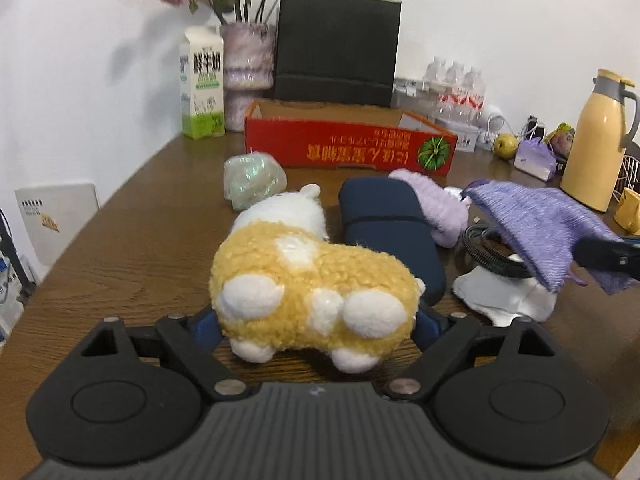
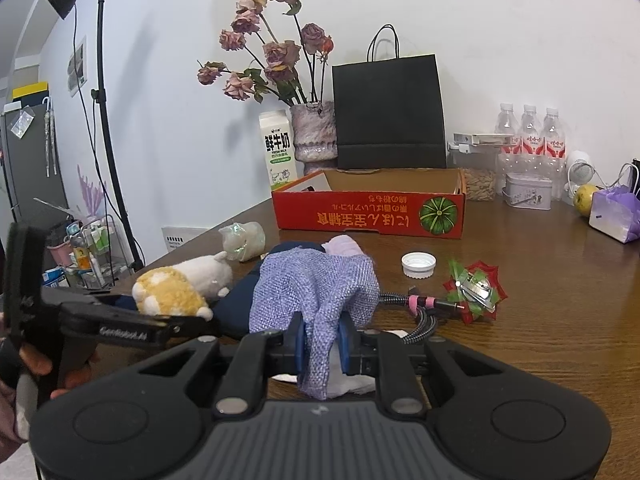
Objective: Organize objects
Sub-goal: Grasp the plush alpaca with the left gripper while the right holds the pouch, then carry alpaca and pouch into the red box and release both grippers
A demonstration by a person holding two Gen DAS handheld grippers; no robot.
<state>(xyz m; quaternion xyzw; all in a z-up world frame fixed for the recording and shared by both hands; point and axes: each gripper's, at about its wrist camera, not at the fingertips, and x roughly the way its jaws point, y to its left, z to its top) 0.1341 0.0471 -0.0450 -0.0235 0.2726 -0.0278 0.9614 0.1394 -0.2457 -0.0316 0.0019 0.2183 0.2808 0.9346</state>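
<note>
Wooden worktop, red cardboard box at the back. Left hand-held gripper: jaws apart, straddling the plush toy lying on the worktop. Right hand-held gripper: clamped on the purple mesh cloth, which is lifted above the worktop.

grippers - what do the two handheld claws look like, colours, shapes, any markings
Both are matte black plastic. The left claw and right claw each have a ribbed grey-black body, two round discs at the sides, angled link arms with silver pivot pins, and blue pads on the fingers. In the right wrist view, the left claw's side carries small white lettering, too blurred to read for certain.
</note>
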